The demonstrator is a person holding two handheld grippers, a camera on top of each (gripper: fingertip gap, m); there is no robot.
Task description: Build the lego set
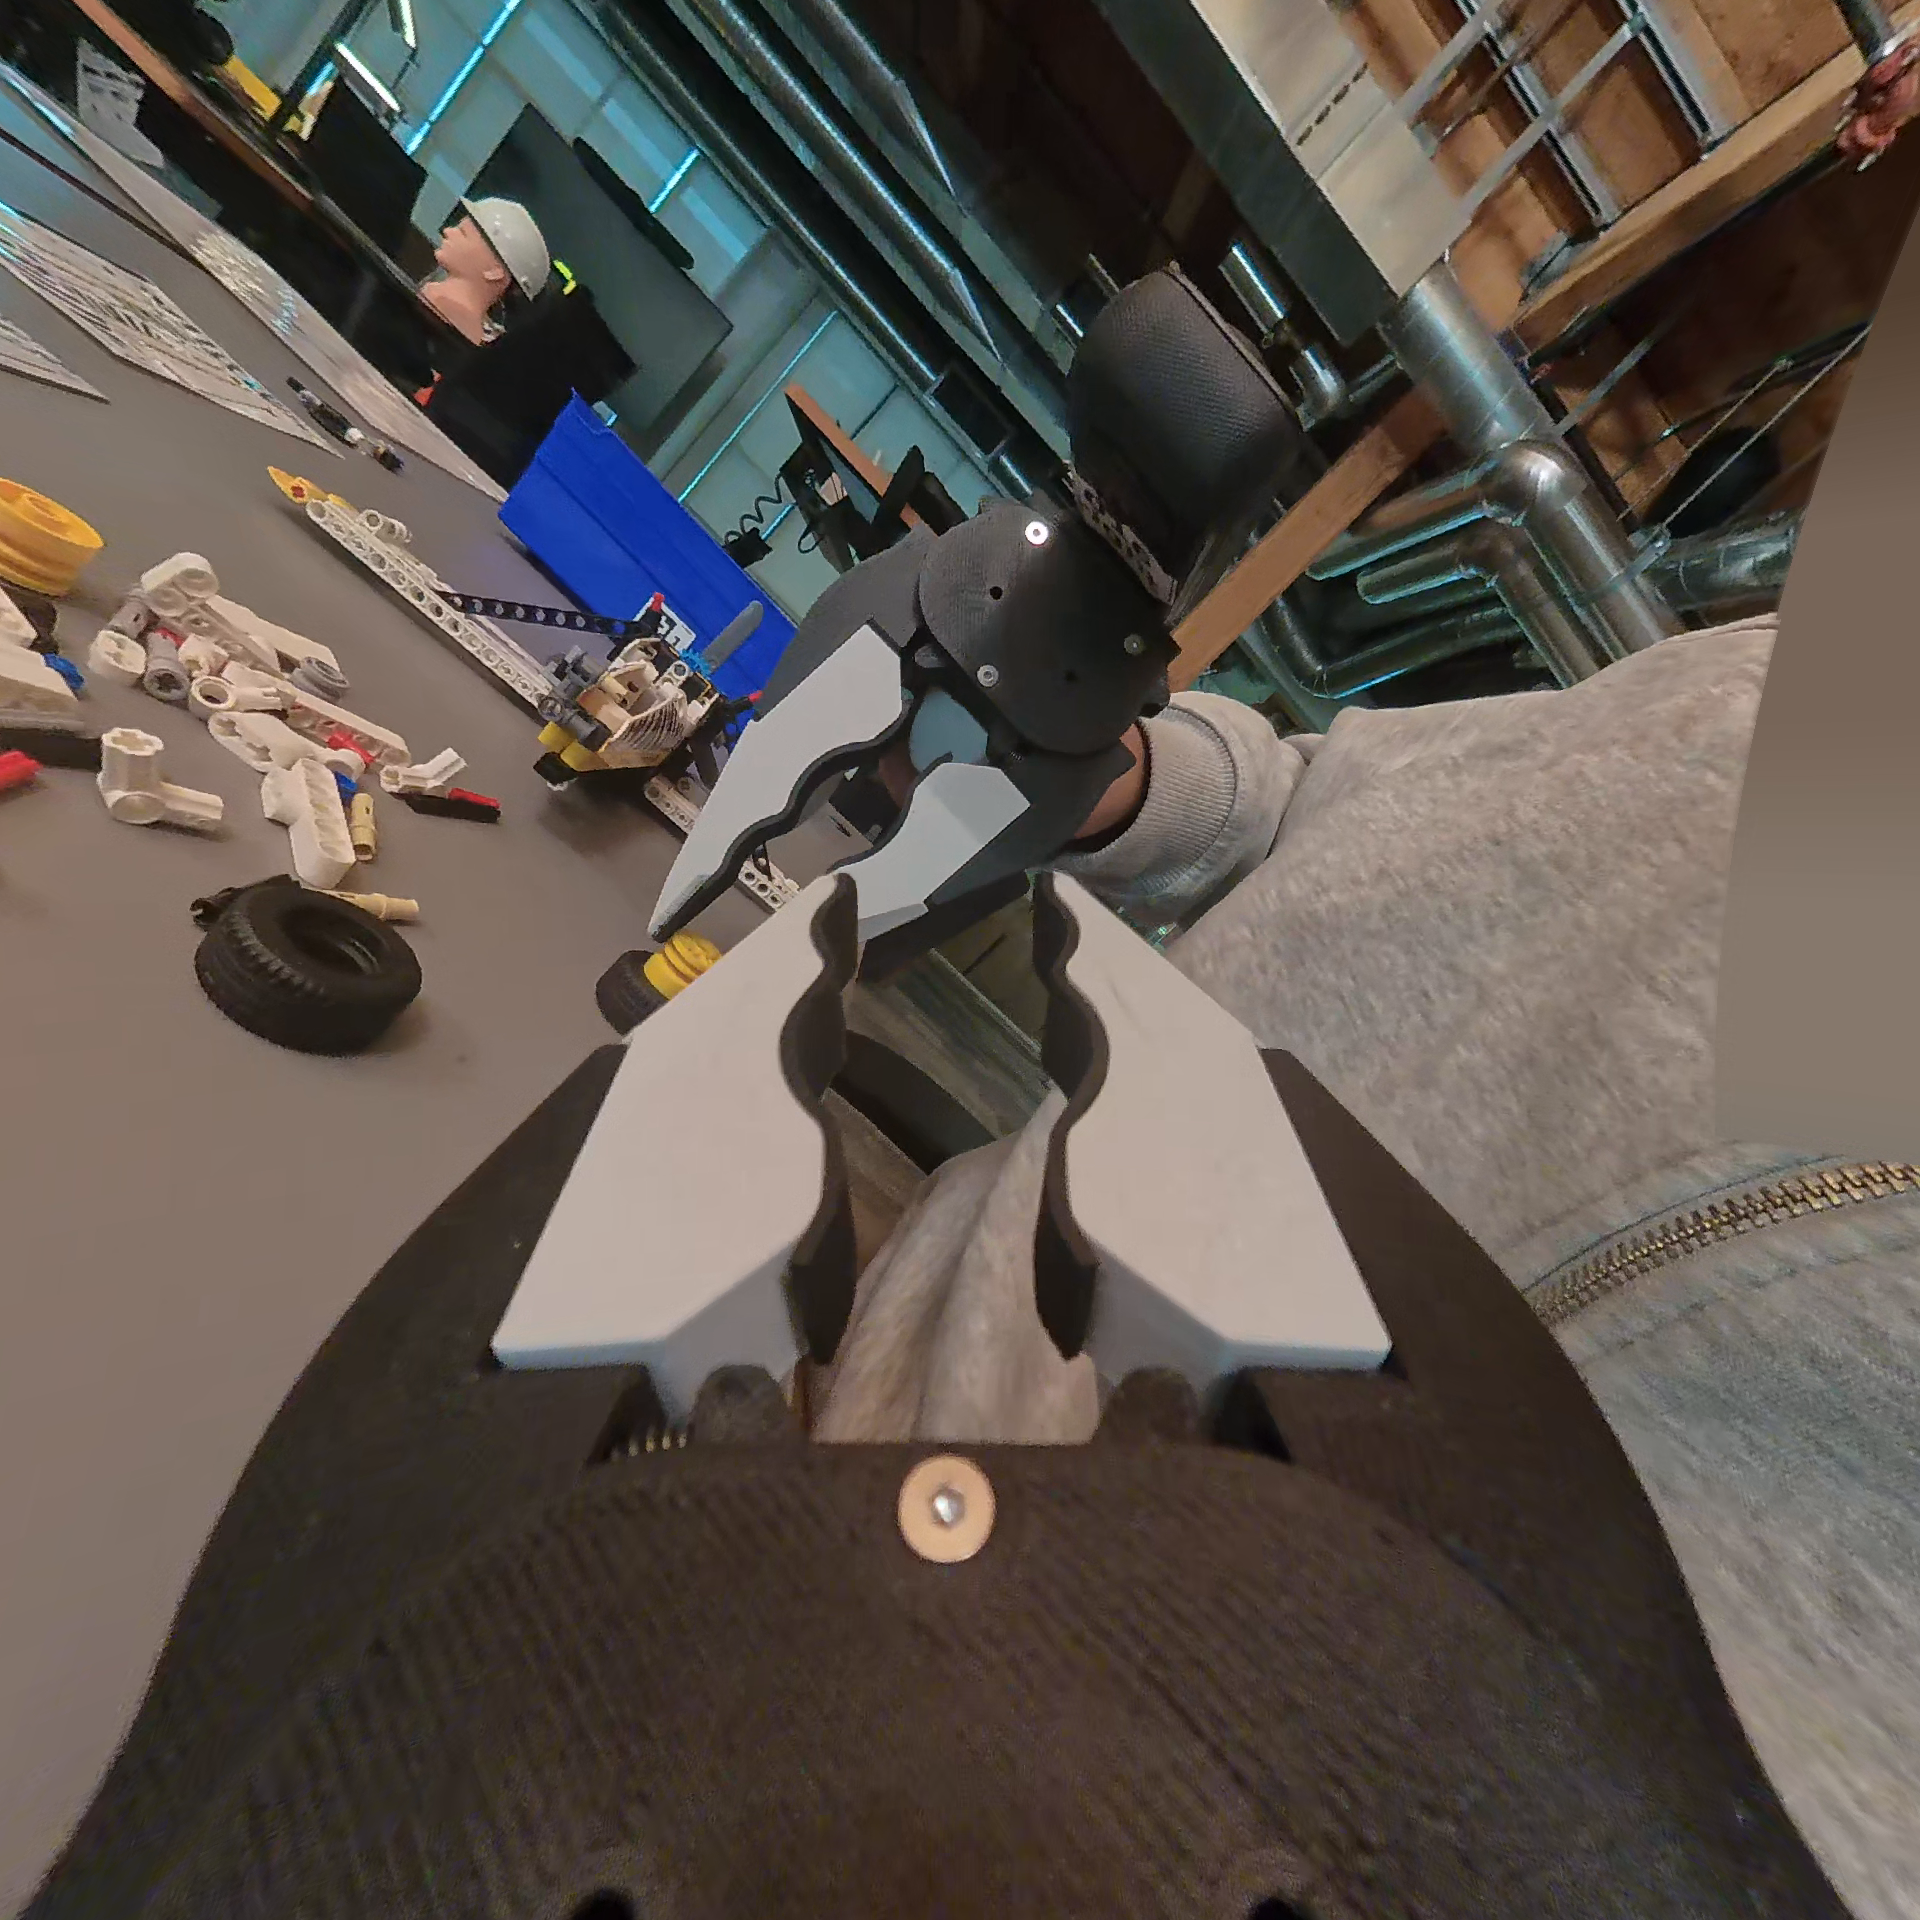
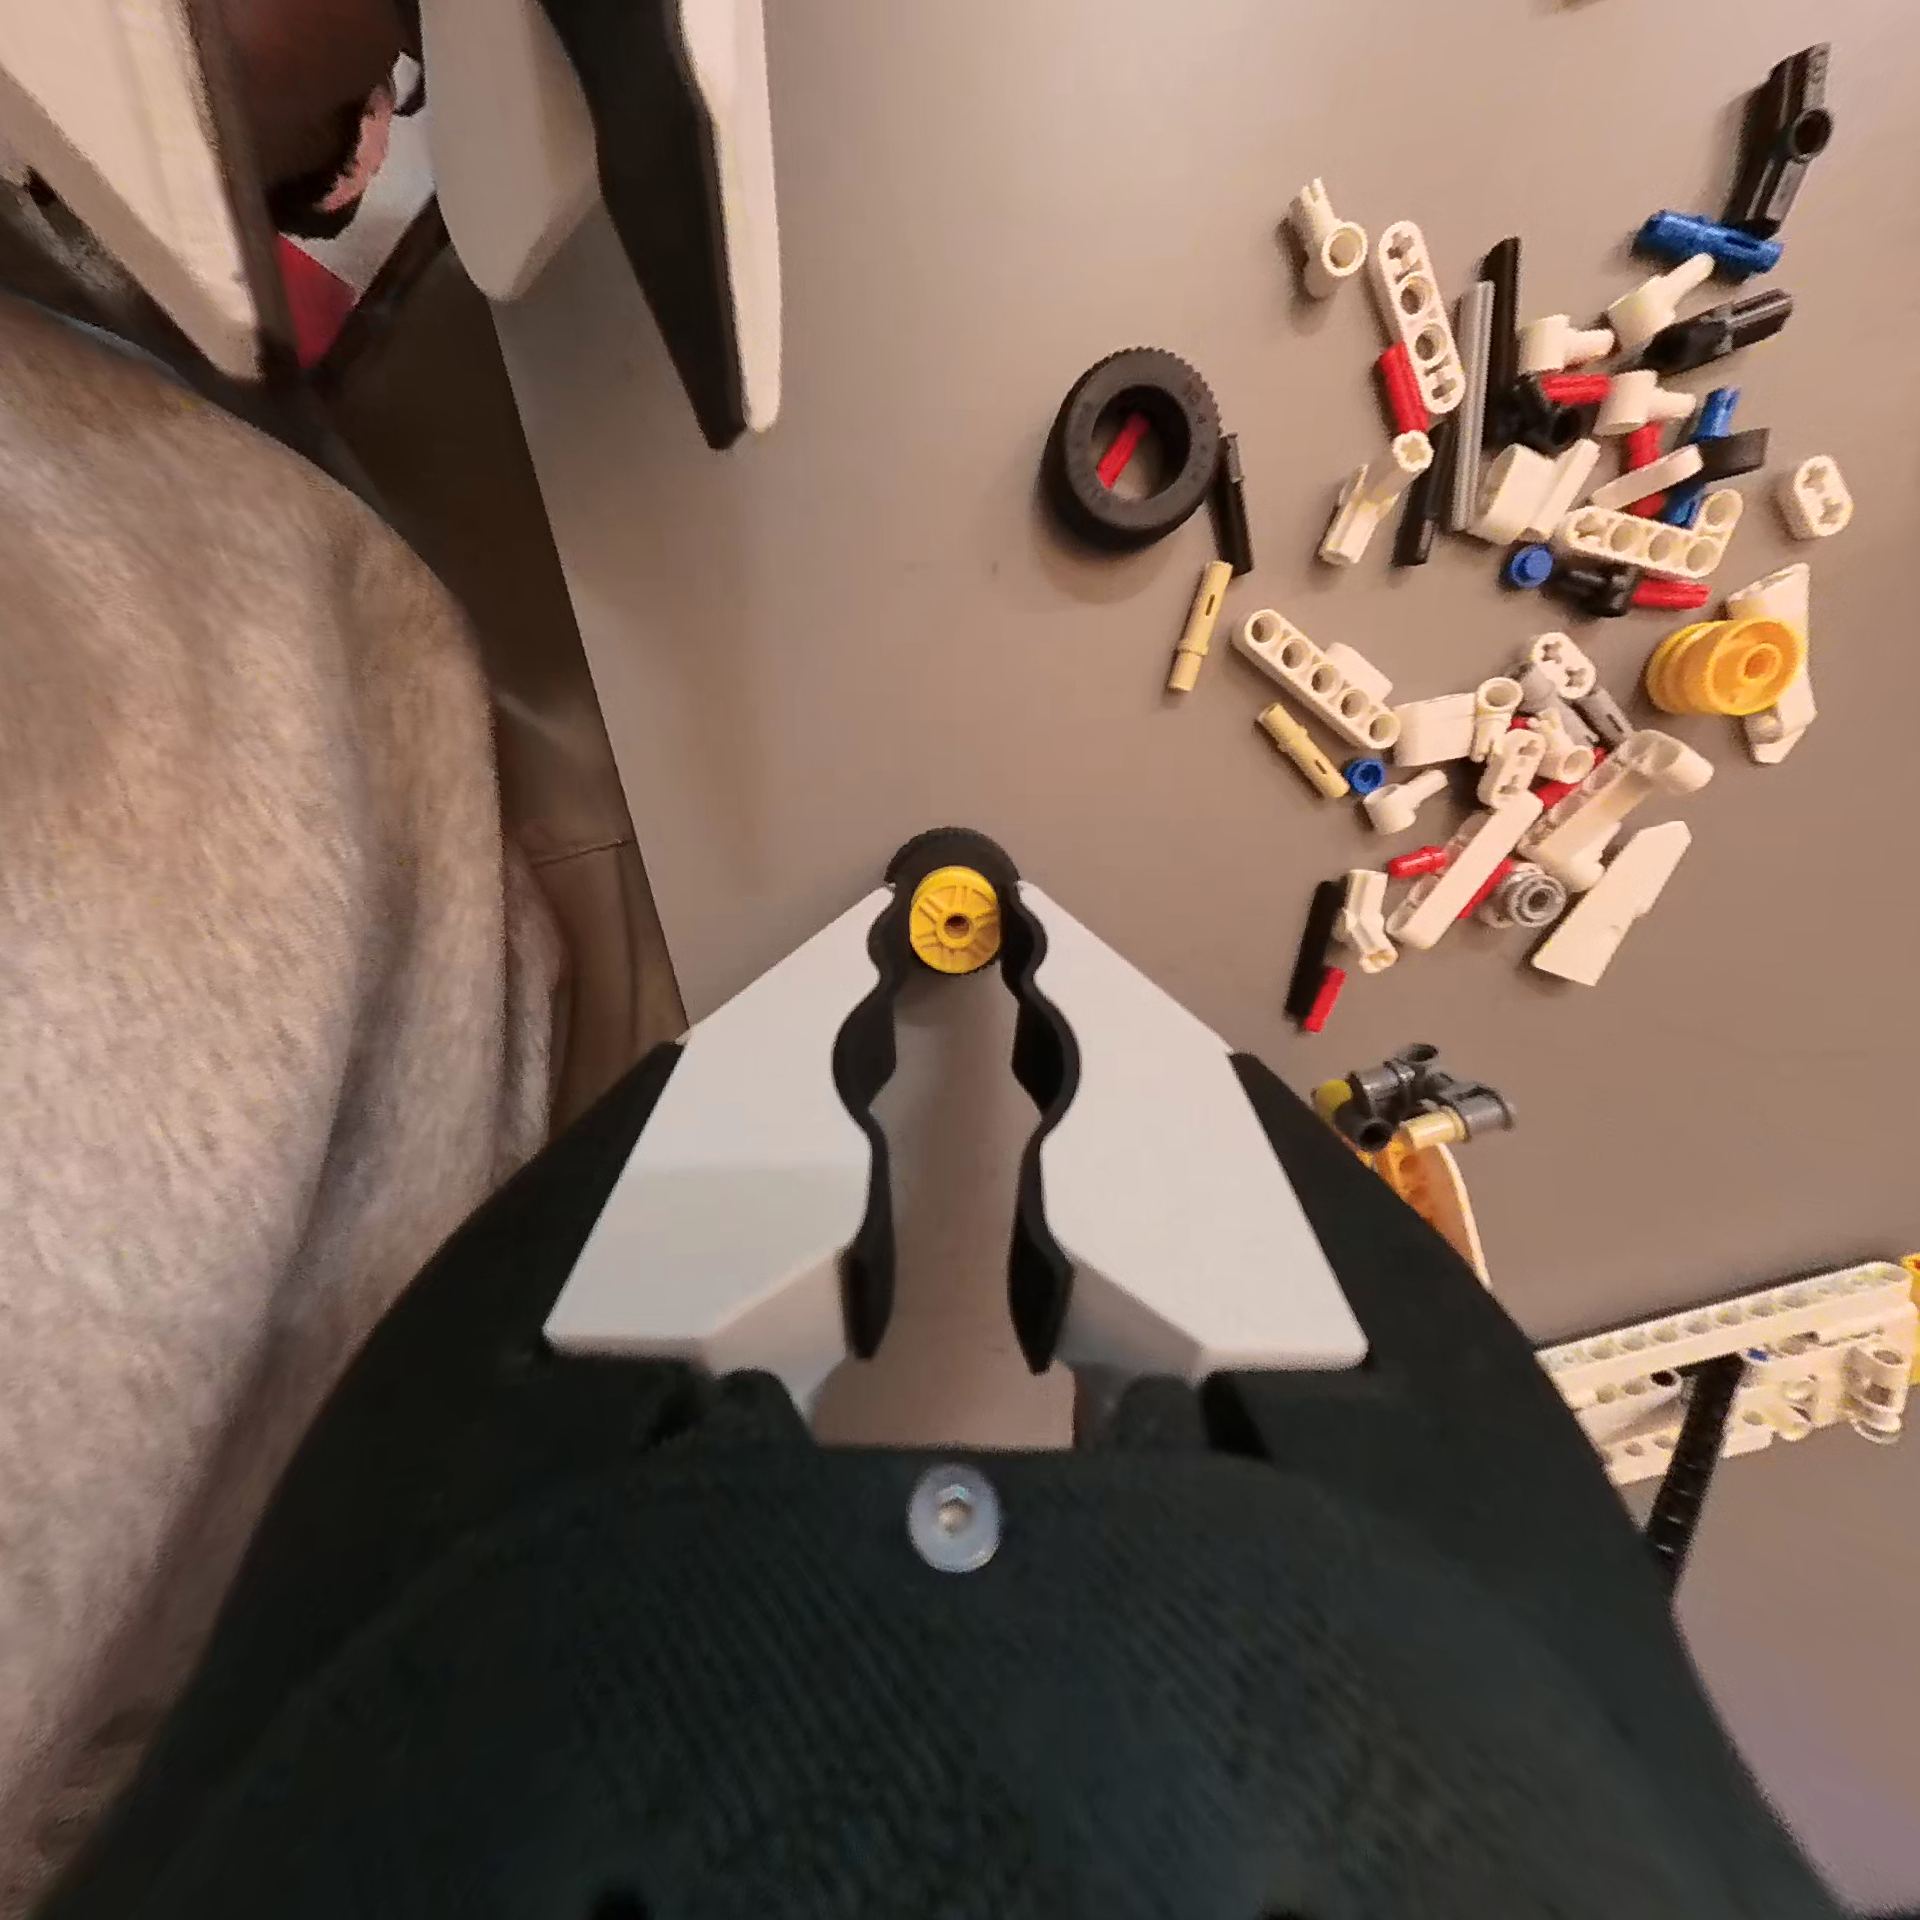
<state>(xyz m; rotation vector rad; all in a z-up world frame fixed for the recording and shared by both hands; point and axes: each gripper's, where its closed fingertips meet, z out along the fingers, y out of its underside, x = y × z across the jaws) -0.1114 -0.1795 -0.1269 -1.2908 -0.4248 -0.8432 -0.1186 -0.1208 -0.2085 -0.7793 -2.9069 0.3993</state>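
Note:
A small wheel (image 2: 954, 925) with a yellow hub and black tyre lies on the grey table (image 2: 883, 623) near its front edge. My right gripper (image 2: 958, 896) is open just above it, with a fingertip on either side of the wheel. The left wrist view shows this gripper (image 1: 774, 920) hovering over the wheel (image 1: 670, 971). My left gripper (image 1: 940, 899) is open and empty, held off the table's edge and pointing at the right gripper. It also shows at the top left of the right wrist view (image 2: 468, 384).
A loose black tyre (image 2: 1138, 447) and a pile of white, red, blue and black parts (image 2: 1558, 520) lie beyond the wheel, along with a big yellow hub (image 2: 1730, 665). A partly built model on a long white beam (image 1: 623, 707) and a blue bin (image 1: 613, 540) stand behind them. A person's grey sweatshirt (image 2: 208, 935) borders the table. The tips of one gripper are about 10 centimeters away from the tips of the other.

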